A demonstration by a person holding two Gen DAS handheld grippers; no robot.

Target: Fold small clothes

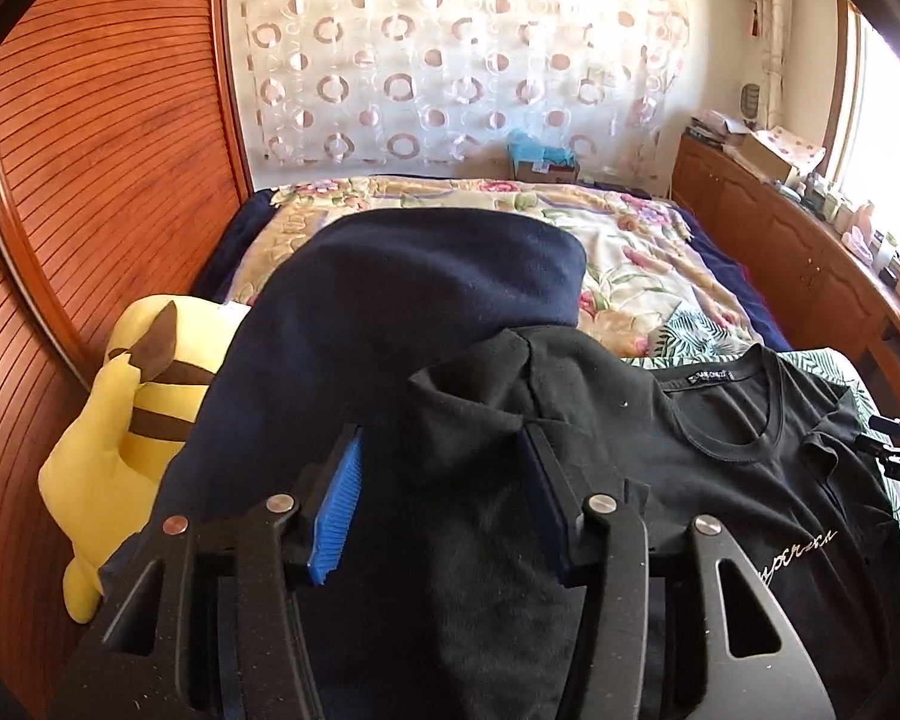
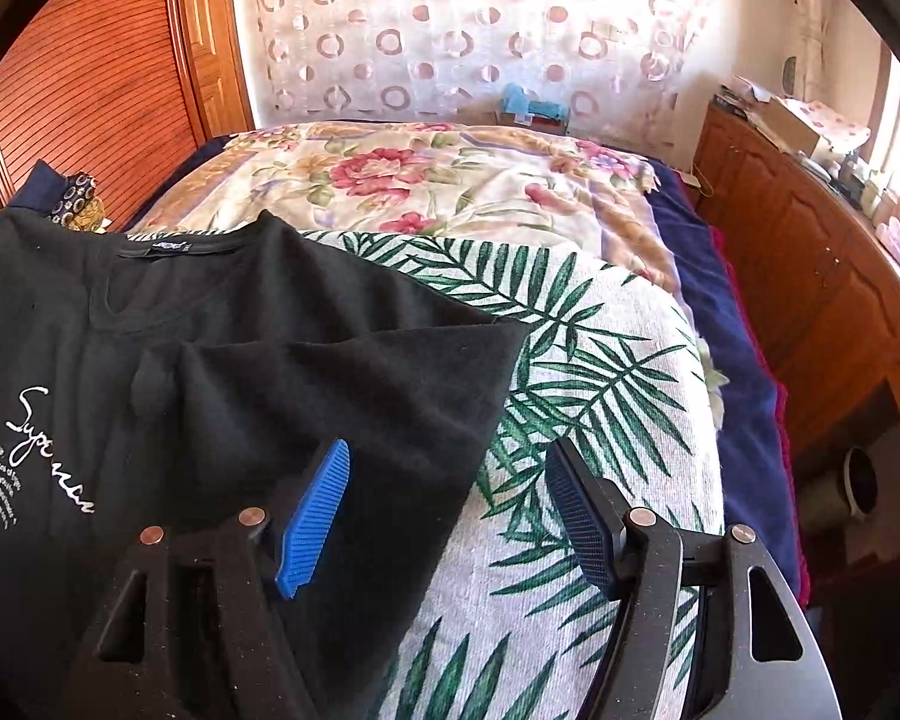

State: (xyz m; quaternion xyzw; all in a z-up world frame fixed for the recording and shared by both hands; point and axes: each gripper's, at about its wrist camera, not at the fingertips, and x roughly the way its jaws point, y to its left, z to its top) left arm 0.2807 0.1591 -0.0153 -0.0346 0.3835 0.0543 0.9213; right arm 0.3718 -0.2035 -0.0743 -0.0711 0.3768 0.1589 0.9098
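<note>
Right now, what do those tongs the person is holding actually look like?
Both look alike. The left tongs and right tongs have matte black angular frames with triangular cut-outs and round silver bolt heads. Each finger carries a flat, ribbed blue pad. No cables, markings, hands or sleeves show.

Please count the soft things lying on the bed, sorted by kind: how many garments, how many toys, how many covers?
Garments: 2, black T-shirt and navy garment
Plush toys: 1, yellow plush toy
Covers: 2, floral quilt and palm-leaf cover
Total: 5
</note>
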